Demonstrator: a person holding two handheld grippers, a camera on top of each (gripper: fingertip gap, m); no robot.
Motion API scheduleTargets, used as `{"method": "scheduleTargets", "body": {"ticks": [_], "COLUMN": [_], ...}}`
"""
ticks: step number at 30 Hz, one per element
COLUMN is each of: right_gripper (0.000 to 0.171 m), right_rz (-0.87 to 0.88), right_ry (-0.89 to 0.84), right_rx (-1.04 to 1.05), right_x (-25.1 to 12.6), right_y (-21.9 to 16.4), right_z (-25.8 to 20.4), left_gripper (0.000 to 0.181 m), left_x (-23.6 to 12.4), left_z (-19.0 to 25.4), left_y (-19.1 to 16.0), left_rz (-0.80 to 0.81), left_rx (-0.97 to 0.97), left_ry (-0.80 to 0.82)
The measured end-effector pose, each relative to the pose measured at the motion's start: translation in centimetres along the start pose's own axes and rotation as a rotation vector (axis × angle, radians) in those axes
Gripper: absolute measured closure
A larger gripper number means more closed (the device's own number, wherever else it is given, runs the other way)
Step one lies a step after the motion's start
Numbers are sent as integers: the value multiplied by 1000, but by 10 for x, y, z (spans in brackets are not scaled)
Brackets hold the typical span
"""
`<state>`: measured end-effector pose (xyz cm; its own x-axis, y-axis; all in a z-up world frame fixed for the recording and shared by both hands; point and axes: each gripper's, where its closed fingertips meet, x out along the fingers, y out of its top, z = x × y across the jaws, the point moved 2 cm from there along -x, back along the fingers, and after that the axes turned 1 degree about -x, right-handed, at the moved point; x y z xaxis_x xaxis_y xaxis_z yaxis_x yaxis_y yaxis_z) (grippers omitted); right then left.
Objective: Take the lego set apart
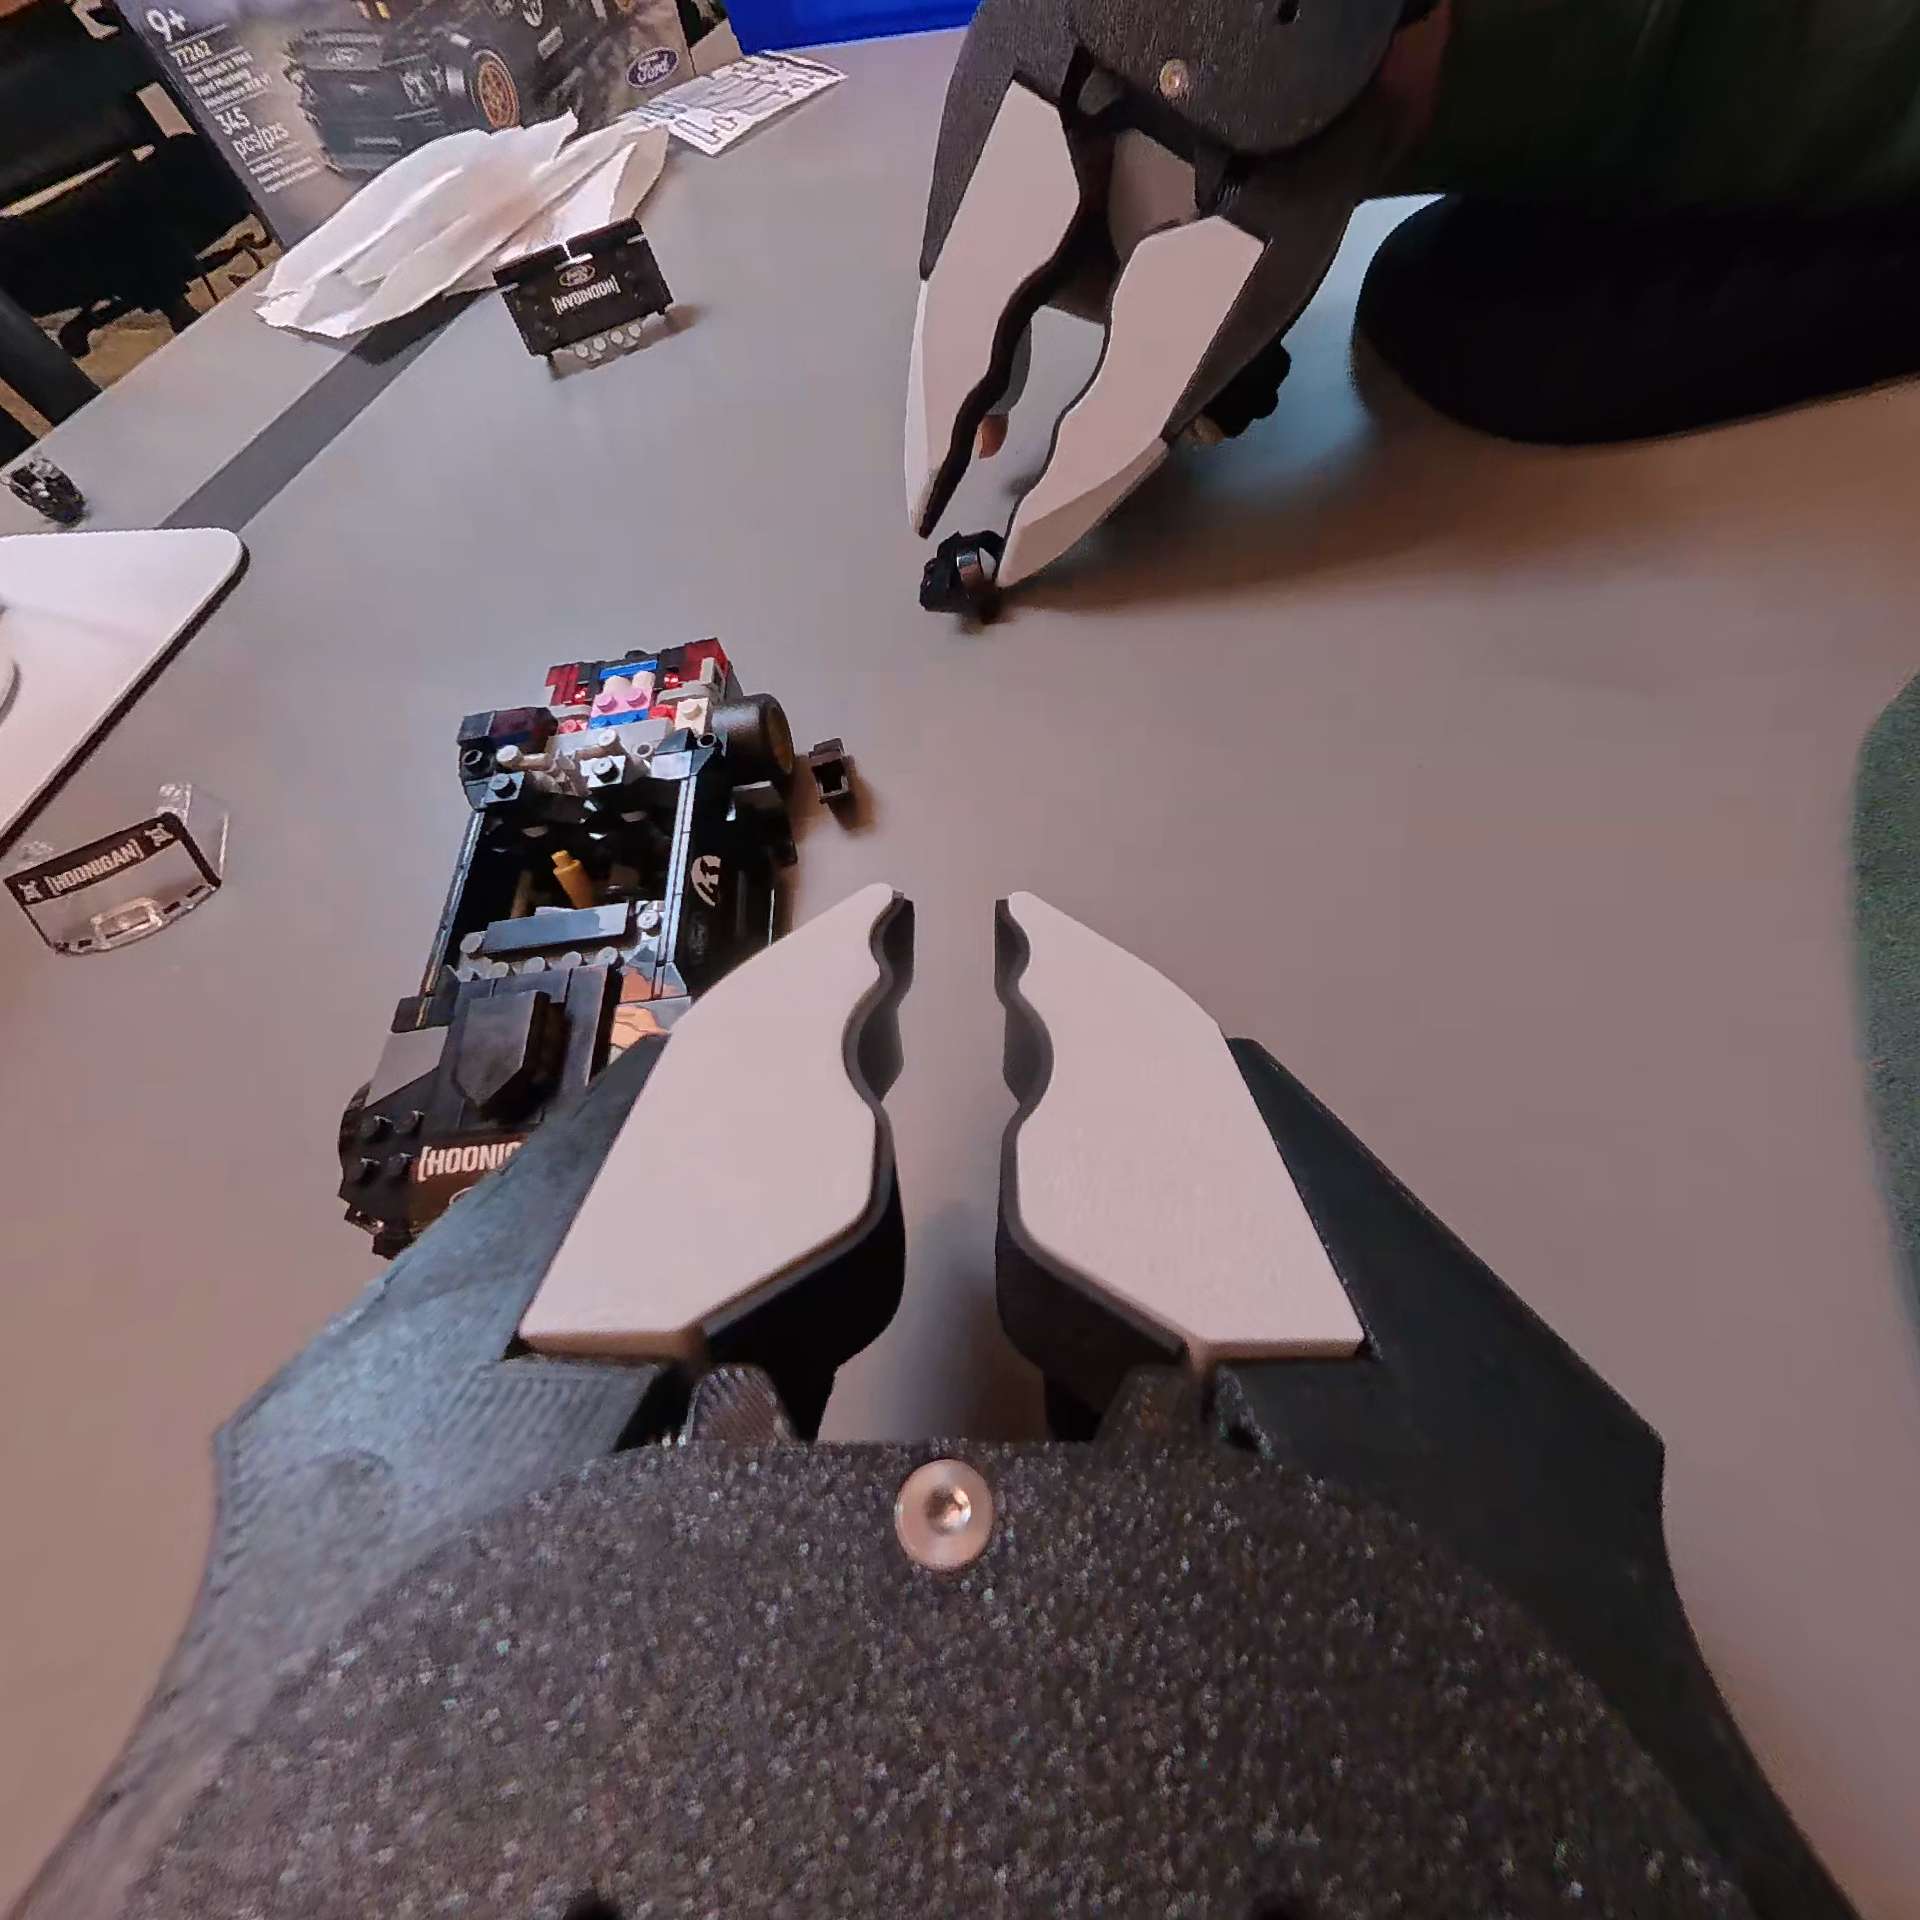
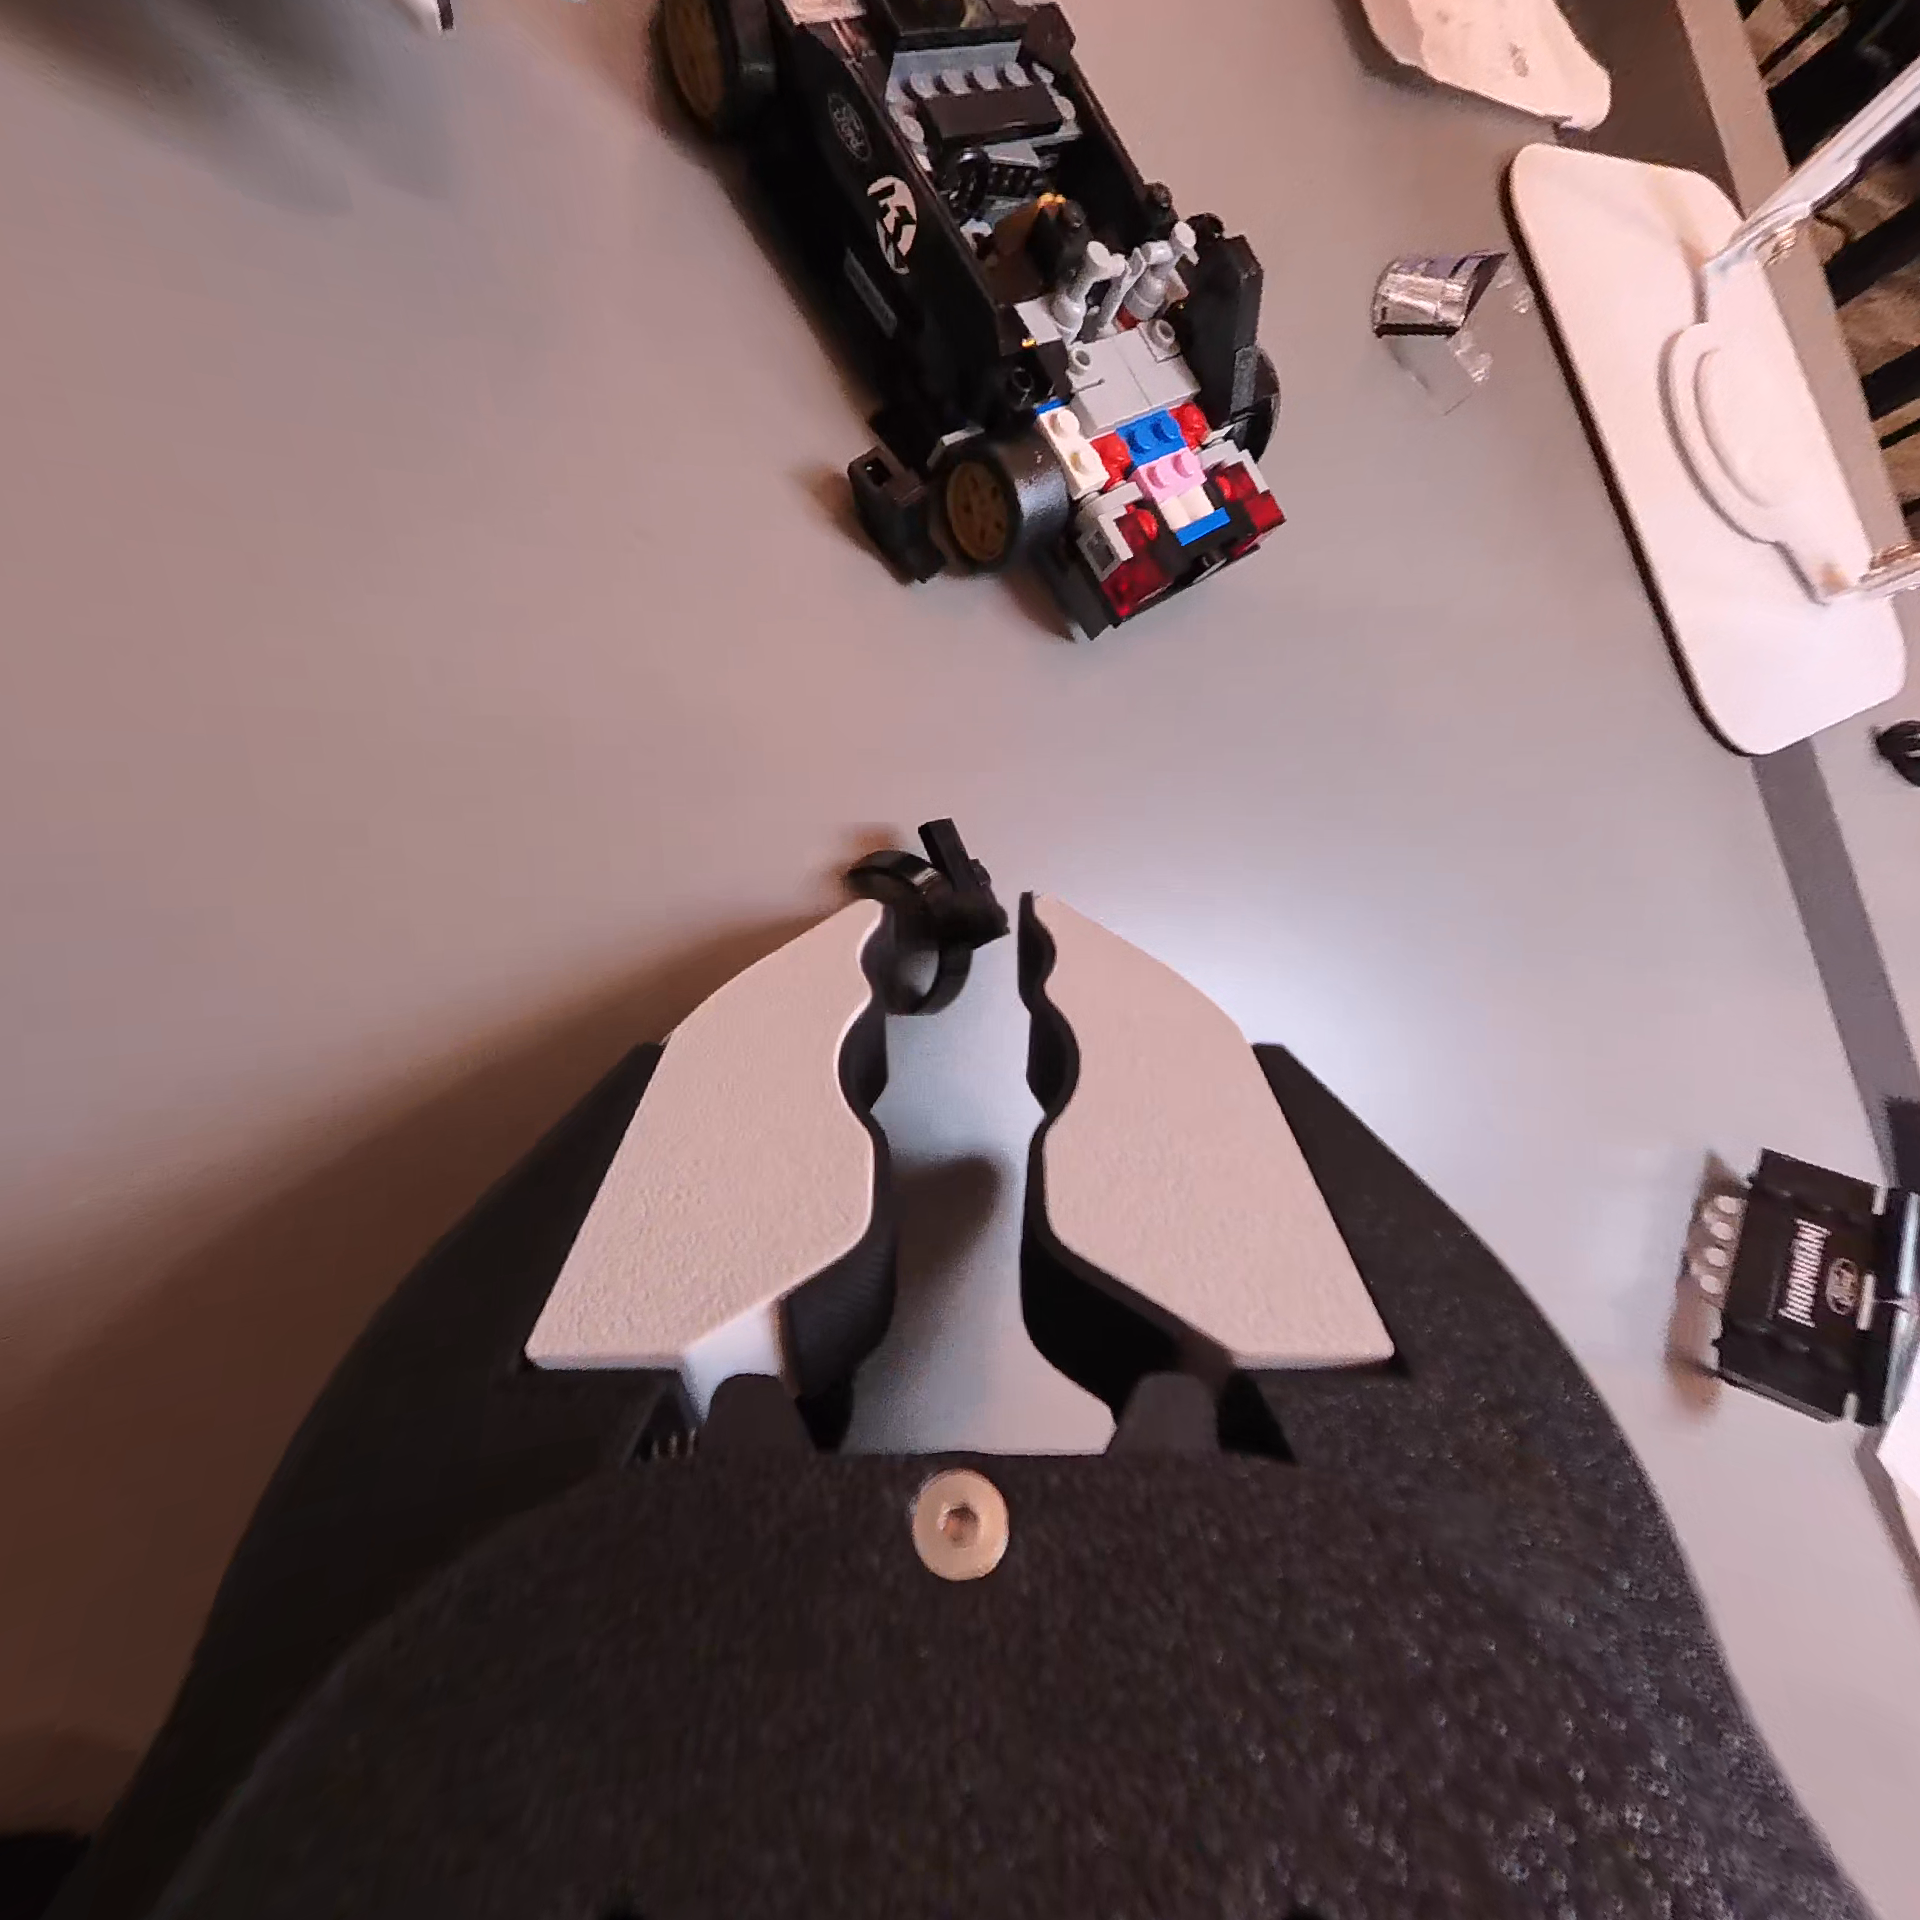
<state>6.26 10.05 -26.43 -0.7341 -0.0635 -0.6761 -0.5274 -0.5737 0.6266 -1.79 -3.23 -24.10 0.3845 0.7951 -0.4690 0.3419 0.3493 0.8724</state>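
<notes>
On the grey tabletop (image 1: pixel 1351 831) sits the lego car (image 1: pixel 582 914), roof off, its cockpit open, with red, blue and pink bricks showing at its rear end. Just beside its rear wheel lies a small black piece (image 1: pixel 831 771), close to the car; whether they touch I cannot tell.

Over the bare middle of the tabletop, the left gripper (image 1: pixel 954 914) hangs just beside the car, its fingers parted with nothing between them.

Further across, the right gripper (image 2: pixel 945 914) points down at the surface, its fingertips spread. A small black ring-shaped part (image 2: pixel 925 935) lies at those tips, against the inner edge of one finger (image 2: pixel 748 1122); the other finger stands clear of it, so the part is not clamped.

Toward the far edge stands a black panel piece (image 1: pixel 587 301) on end, with crumpled white paper (image 1: pixel 447 229) and the set's box (image 1: pixel 395 94) behind it, and a flat printed sheet (image 1: pixel 748 99) off to one side. Near the side edge rests a clear windscreen piece (image 1: pixel 125 883) with a black band, next to a white flat base (image 1: pixel 94 634). A loose dark wheel-like bit (image 1: pixel 47 488) lies beyond that, well apart from the car.
</notes>
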Motion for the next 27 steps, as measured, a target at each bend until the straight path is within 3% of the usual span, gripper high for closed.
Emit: {"method": "scheduleTargets", "body": {"ticks": [5,7,20,24,27], "right_gripper": [148,165,167,167,167], "right_rz": [-31,-66,264,285,283], "right_ry": [-30,-70,192,216,210], "right_rx": [16,-10,138,115,19], "right_x": [-1,4,-8,-9,-9], "right_y": [-3,-7,61,66,66], "right_z": [5,8,-33,-39,-47], "left_gripper": [167,167,161,176,176], "left_x": [2,4,35,35,33], "left_z": [1,1,23,28,33], "left_y": [0,2,47,41,41], "left_rz": [-4,4,33,5,-5], "left_rx": [-6,-6,374,384,352], "left_ry": [-6,-4,96,51,-12]}}
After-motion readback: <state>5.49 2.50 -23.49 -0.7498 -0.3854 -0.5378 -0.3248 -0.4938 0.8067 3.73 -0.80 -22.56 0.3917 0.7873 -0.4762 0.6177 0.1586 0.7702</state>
